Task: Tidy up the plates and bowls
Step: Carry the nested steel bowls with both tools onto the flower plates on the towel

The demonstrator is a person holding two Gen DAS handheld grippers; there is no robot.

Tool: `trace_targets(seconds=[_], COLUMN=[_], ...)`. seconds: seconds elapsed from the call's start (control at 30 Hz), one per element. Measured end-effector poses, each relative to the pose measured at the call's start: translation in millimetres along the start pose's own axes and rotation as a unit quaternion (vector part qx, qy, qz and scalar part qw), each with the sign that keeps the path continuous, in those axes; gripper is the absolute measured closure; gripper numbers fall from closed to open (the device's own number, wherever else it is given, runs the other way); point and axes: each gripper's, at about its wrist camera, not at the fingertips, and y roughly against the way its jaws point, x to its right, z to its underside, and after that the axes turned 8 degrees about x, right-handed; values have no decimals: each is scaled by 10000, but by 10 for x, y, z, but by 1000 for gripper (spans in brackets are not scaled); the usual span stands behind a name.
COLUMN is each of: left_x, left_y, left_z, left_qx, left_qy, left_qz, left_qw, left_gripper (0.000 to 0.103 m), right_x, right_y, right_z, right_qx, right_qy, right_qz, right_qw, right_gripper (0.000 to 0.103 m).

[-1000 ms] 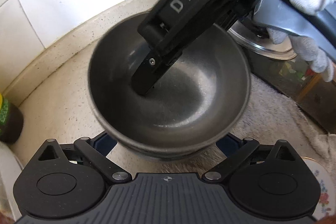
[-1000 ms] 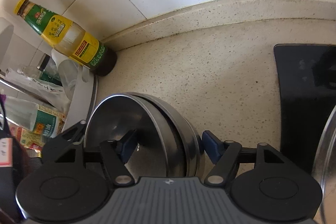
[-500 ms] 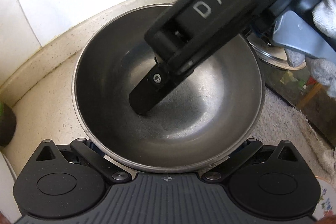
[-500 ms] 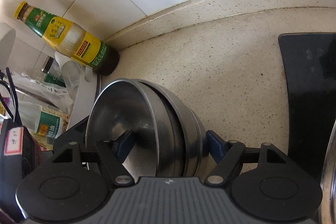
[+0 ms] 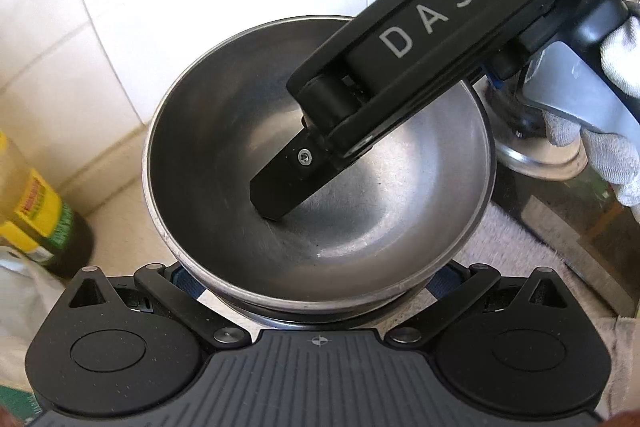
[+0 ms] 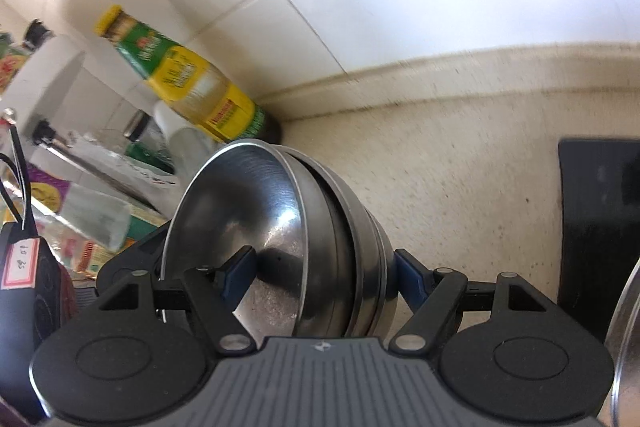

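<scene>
My right gripper pinching nested stack of steel bowls through the walls: one blue pad inside top bowl, other outside against lowest one. Stack tilted on its side above speckled countertop, sauce bottle just behind. My left gripper spread wide, fingers flanking stack's underside; contact, can't tell. Gloved hand on right handle.
</scene>
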Motion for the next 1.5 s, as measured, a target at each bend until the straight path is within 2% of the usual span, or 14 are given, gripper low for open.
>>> trace_targets(seconds=[0.4, 0.63, 0.97, 1.3, 1.5], left_x=[444, 613, 784, 896, 899], left_y=[761, 960, 1313, 1652, 1754], left_z=[26, 67, 468, 871, 1083], left_qx=[298, 306, 130, -208, -443], left_qy=[94, 334, 654, 699, 669], left_qz=[-482, -714, -830, -697, -641], left_qw=[9984, 9964, 9943, 9949, 9947], left_gripper=[0, 0, 0, 0, 0], right_x=[-422, -594, -899, -1122, -1131], right_y=[575, 784, 840, 872, 833], right_z=[37, 223, 777, 1430, 1683], right_qx=[213, 3, -264, -425, -527], right_qy=[563, 834, 975, 674, 493], right_qz=[-187, -374, -538, -509, -477], right_qw=[9980, 9958, 9934, 9955, 9963], right_gripper=[27, 27, 27, 27, 27])
